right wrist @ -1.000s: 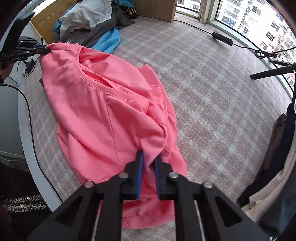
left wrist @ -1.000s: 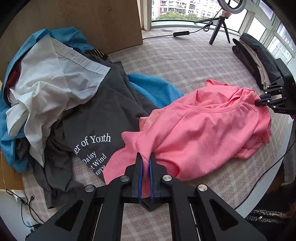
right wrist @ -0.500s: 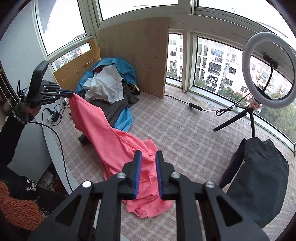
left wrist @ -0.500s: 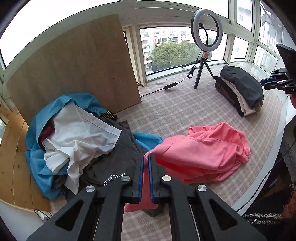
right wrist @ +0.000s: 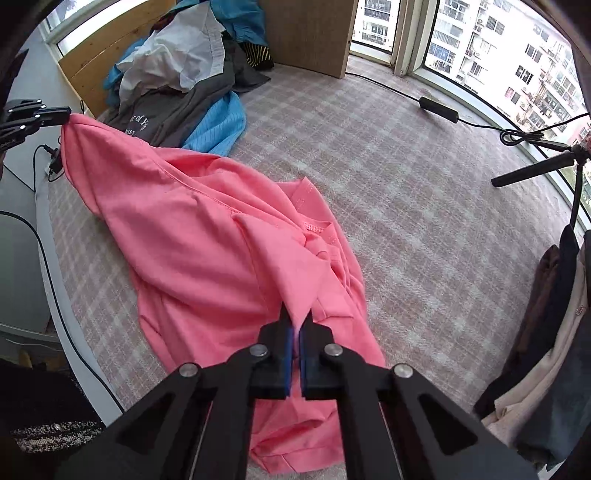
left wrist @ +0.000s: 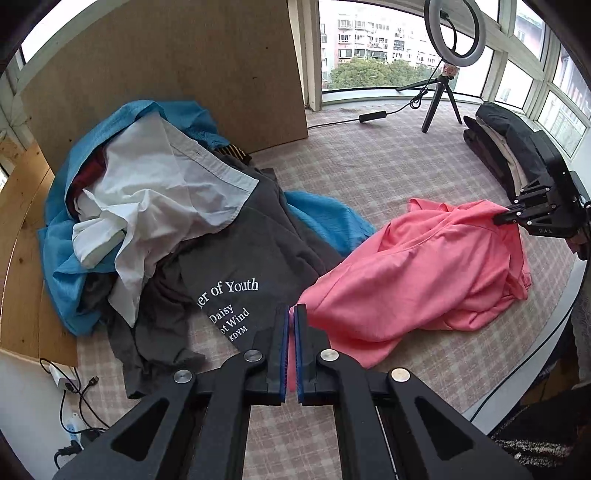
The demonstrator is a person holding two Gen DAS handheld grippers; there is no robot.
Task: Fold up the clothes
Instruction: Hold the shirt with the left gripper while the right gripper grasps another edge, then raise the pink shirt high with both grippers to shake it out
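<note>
The pink shirt (left wrist: 424,266) is pinched by both grippers' fingers (right wrist: 286,354) (opposite corners), stretched lengthwise between them.

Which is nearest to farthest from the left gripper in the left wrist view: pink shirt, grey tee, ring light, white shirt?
From the left gripper:
1. Pink shirt, pinched in its jaws, trailing right.
2. Grey tee, just left, on the mat.
3. White shirt, farther left, atop the pile.
4. Ring light, far right, by the window.
</note>
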